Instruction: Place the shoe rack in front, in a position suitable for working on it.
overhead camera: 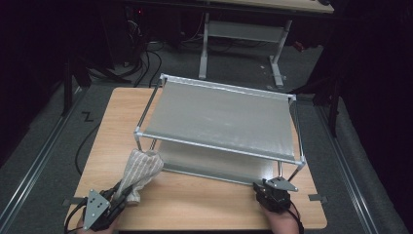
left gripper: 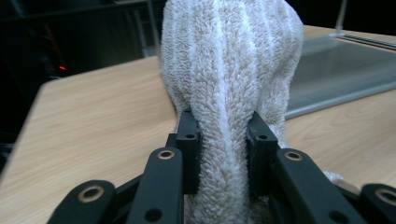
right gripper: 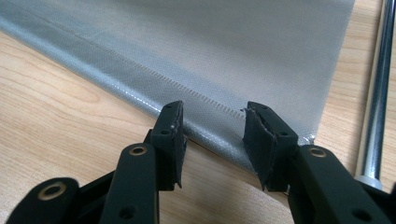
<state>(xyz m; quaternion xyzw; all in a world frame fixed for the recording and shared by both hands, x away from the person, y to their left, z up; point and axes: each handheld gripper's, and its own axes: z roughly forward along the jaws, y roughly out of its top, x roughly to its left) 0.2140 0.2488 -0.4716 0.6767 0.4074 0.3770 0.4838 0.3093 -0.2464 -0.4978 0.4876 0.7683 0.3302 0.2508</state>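
Table (overhead camera: 204,202) of pale wood carries a two-tier rack (overhead camera: 221,117) with grey fabric shelves stretched between thin metal rods, standing across its middle and far half. At the near left, a white ribbed towel (overhead camera: 140,168) rises bunched from the left tool (overhead camera: 119,195), its upper end close to the rack's near left leg; the left gripper view shows the tool's black jaws clamped on a thick fold of the terry cloth. At the near right, the right tool (overhead camera: 267,187) sits low at the near right corner of the lower shelf (right gripper: 210,56). In the right gripper view its jaws stand apart with nothing between them, just above the shelf's stitched hem, a chrome rod (right gripper: 376,107) just to their right.
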